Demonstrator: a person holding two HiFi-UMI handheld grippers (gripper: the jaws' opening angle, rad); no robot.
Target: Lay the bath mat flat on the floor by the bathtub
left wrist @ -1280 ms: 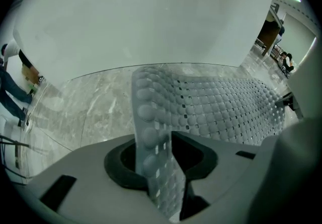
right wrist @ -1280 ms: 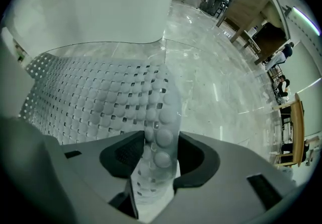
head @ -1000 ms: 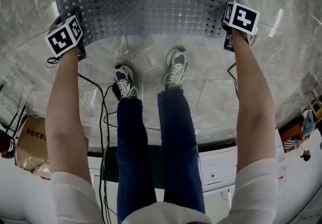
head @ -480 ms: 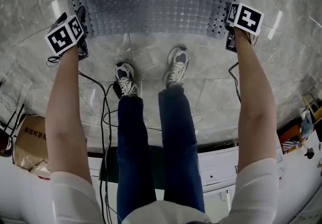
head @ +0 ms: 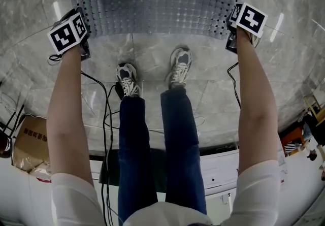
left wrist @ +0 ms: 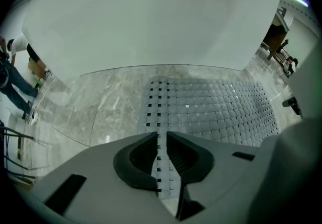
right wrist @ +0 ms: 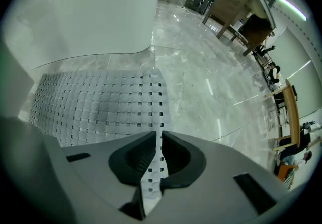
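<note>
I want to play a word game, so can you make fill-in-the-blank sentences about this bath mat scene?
The grey mat is full of small square ____.
It is spread on the floor beside the white ____.
The left gripper and the right gripper each pinch a near ____ of it.
Missing words: holes; bathtub; corner.
Both grippers' fingers have just been closing, with the mat between them.

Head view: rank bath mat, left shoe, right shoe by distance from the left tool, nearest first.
1. Bath mat: its near left corner sits between the jaws of the left tool, which have just been closing on it.
2. Left shoe: on the floor, toward the view's middle.
3. Right shoe: farther right, beyond the left shoe.
</note>
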